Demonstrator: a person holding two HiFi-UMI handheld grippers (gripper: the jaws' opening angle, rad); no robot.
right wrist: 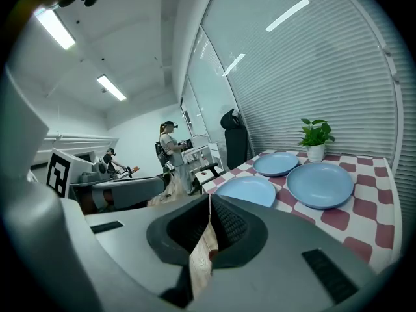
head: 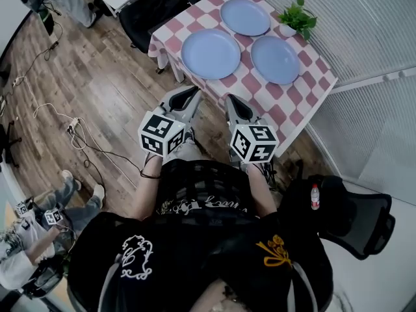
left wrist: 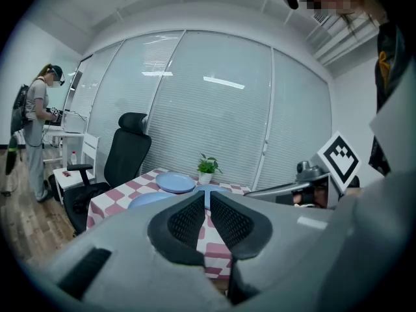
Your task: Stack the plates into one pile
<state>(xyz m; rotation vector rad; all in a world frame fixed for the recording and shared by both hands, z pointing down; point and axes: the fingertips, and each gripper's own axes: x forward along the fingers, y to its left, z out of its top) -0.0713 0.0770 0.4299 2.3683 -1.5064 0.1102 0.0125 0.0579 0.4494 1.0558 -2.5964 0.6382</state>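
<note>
Evidently pre-start: left gripper (head: 184, 103), right gripper (head: 238, 109) both clenched, empty, short of table (head: 286, 112). Plates (head: 275, 59) unstacked, twelve to one o'clock. Next, probably: open jaws, pinch near plate (head: 210, 53) rim.

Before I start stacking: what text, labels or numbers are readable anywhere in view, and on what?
None can be read.
On the left gripper and right gripper: square marker patterns only, no letters.
On the shirt: script print, too blurred to read.
On the bottle: red label, too small to read.
</note>
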